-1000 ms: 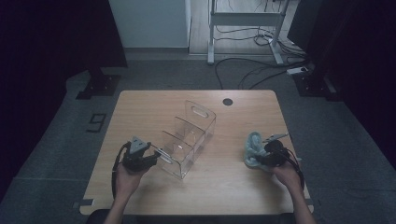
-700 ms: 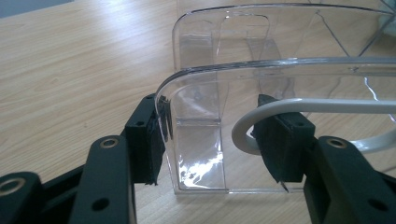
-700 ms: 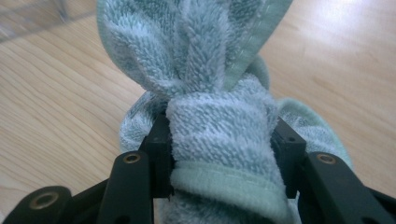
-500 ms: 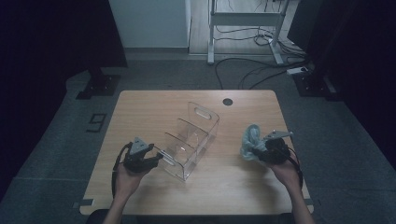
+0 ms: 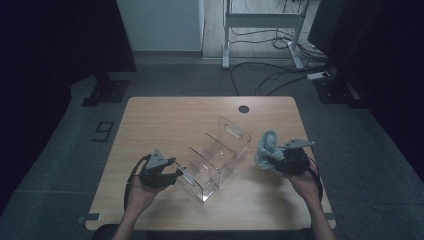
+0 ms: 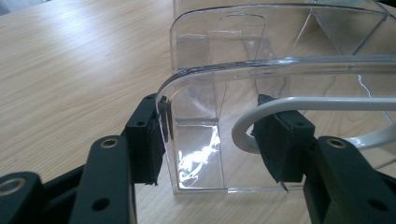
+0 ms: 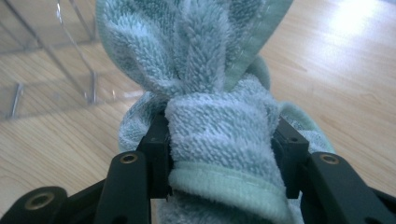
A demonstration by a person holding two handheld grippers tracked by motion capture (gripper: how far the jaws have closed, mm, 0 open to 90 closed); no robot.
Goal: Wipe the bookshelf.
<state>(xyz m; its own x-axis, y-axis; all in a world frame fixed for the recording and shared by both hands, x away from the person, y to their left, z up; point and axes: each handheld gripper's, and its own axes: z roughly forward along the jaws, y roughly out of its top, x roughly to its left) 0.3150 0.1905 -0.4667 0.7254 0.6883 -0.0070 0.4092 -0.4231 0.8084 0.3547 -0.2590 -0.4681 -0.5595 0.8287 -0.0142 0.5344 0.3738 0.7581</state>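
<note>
On the wooden desk (image 5: 165,120) stands a clear plastic organizer (image 5: 215,157) with dividers, set slantwise near the middle. The left claw (image 5: 172,175) sits at the organizer's near end; in the left gripper view its two black jaws stand partly open on either side of the organizer's end wall (image 6: 205,121), the left pad touching the curved corner of the wall, the right pad lying beside a white loop (image 6: 252,135) behind the plastic. Whether both pads press the wall cannot be told.

The right claw (image 5: 270,161) is to the right of the organizer, just beside its far end. It grips a bunched pale green towel (image 7: 219,126), squeezed between both jaws about half open, with the cloth bulging upward and out over the pads. In the high view the towel (image 5: 265,150) is lifted off the desk, close to the organizer's right side.
</note>
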